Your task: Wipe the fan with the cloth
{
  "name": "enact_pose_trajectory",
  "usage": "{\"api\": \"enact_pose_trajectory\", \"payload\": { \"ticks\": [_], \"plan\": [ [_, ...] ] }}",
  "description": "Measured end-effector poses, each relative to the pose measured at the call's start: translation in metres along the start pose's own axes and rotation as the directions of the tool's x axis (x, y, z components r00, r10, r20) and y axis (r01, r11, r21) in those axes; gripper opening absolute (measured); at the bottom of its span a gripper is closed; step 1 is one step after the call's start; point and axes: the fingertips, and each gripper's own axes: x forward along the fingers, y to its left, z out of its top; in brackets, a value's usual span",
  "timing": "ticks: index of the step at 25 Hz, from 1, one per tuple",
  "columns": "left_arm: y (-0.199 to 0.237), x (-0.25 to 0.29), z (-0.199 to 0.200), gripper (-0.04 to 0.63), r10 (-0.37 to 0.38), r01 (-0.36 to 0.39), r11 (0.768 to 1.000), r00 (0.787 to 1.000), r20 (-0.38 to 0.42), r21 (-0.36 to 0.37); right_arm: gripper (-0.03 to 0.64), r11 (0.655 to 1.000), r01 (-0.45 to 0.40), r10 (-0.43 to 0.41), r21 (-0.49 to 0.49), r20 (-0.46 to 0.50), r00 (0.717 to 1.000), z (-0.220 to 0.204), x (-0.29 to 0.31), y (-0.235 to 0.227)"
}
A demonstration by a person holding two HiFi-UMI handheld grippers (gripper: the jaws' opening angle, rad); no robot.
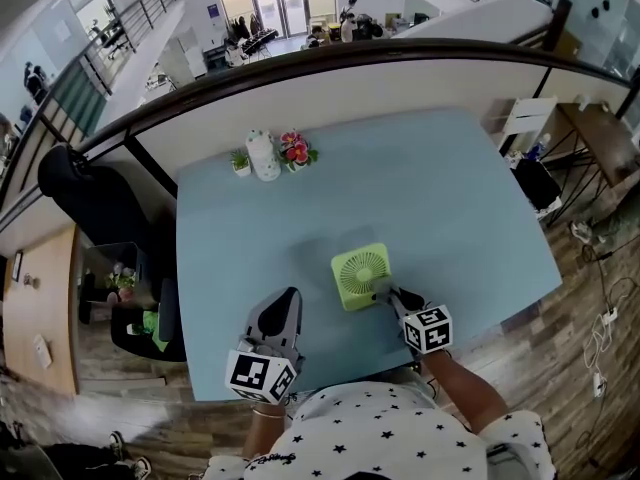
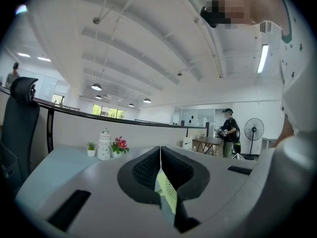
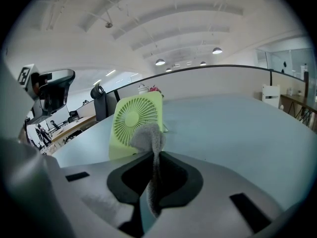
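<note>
The green fan (image 1: 361,277) stands upright on the light blue table (image 1: 450,188). Just to its right, the right gripper (image 3: 153,155) has both jaws pinched on a grey cloth (image 3: 149,135). The cloth's bunched end pokes out at the fan's grille, though contact cannot be made out. Left of the fan and apart from it, the left gripper (image 2: 160,150) has its 2 jaws pressed together with nothing between them. Well beyond the fan sit a white jar (image 1: 263,155) and 2 small potted plants (image 1: 296,150).
</note>
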Motion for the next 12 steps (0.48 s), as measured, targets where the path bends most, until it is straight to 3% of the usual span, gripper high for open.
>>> {"api": "enact_pose_trajectory", "payload": {
  "ticks": [6,12],
  "plan": [
    [-0.006,0.004,-0.001,0.032,0.015,-0.015,1.0,1.0,-0.005,-0.008,0.031,0.999,-0.021,0.021,0.03,0.014,1.0,0.003,-0.004,-0.004],
    [-0.019,0.007,0.003,0.032,0.032,-0.032,0.999,0.999,-0.006,-0.02,0.031,0.995,-0.065,0.056,0.077,0.118,0.991,0.041,-0.026,-0.005]
  ]
}}
